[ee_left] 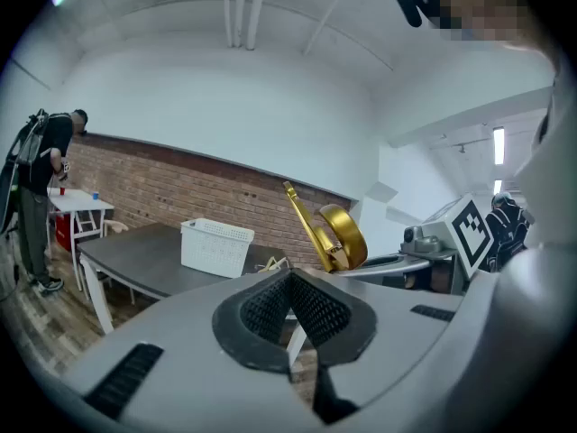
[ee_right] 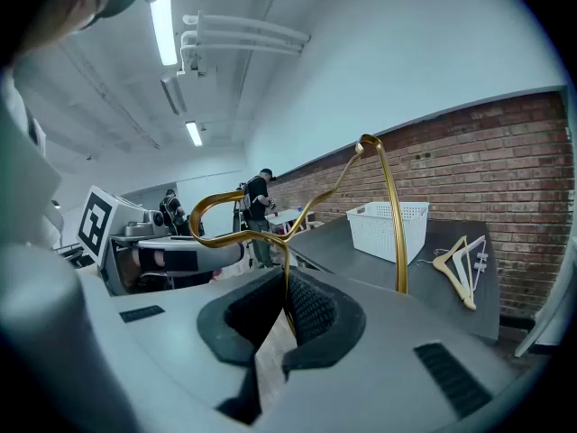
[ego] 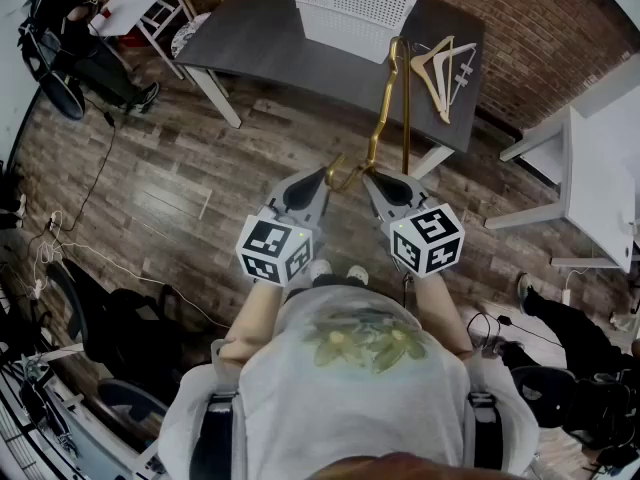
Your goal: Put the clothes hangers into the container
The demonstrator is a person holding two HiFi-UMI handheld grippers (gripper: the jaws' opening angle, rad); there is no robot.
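- Head view: a wood-plank floor (ego: 180, 188) fills most of the scene, and the person stands on it facing the table.
- The dark table (ego: 260, 38) runs across the top, with its near edge ahead of both grippers.
- A white latticed container (ego: 350, 30) stands on the table, towards the far side. Nothing shows inside it.
- The gold hanger (ego: 405, 118) is outside the container, held in the air in front of the table's near edge. Its long bar reaches up to a point just right of the container's near corner. Its curled hook sits low, between the two gripper tips. In the right gripper view it rises from the fingers and arches overhead (ee_right: 389, 215).
- Pale wooden hangers (ego: 437, 73) lie flat on the table to the right of the container, apart from it and close to the gold hanger's far end.
- The right gripper (ego: 368, 178) has its fingers (ee_right: 311, 309) pressed together on the thin gold wire, which runs down between the pads.
- The left gripper (ego: 324, 173) is just beside the right one, near the hook. Its fingers (ee_left: 315, 309) meet at the tip with nothing between them.
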